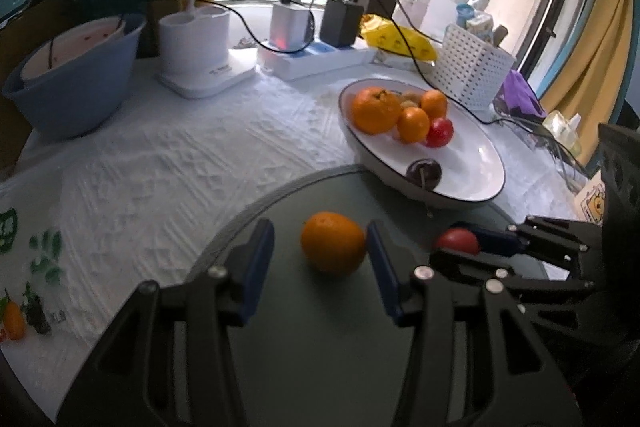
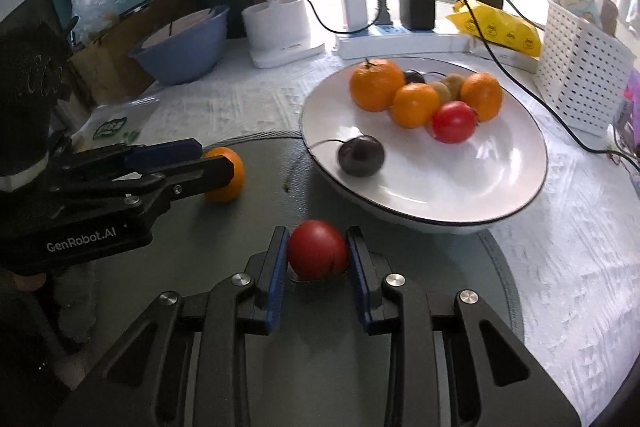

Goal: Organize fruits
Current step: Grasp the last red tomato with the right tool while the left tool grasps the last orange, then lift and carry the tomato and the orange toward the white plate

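Fruit sits in two places on my table: a white plate (image 2: 500, 199) and a dark round mat (image 2: 248, 219) in front of it.

In my right wrist view, my right gripper (image 2: 318, 255) fills the bottom centre. Its blue pads touch both sides of a red fruit (image 2: 318, 249) that rests on the mat, so the jaws are nearly closed and clamped on it. The plate lies just above and right of it, its near edge overlapping the mat.

In my left wrist view, my left gripper (image 1: 320, 259) is at bottom centre. An orange (image 1: 333, 242) stands on the mat between its jaws, which are partly open. The right pad is touching or almost touching the orange; the left pad stands clear, with mat showing in the gap. I hold nothing there.

On the plate, toward the upper centre of the right view, three more oranges (image 2: 376, 84) cluster with a second red fruit (image 2: 455, 121), small brownish fruits behind them, and a dark plum (image 2: 361, 155) alone near the plate's left edge.

A white basket (image 2: 580, 67) stands at the right edge, a blue bowl (image 2: 180, 43) at upper left.
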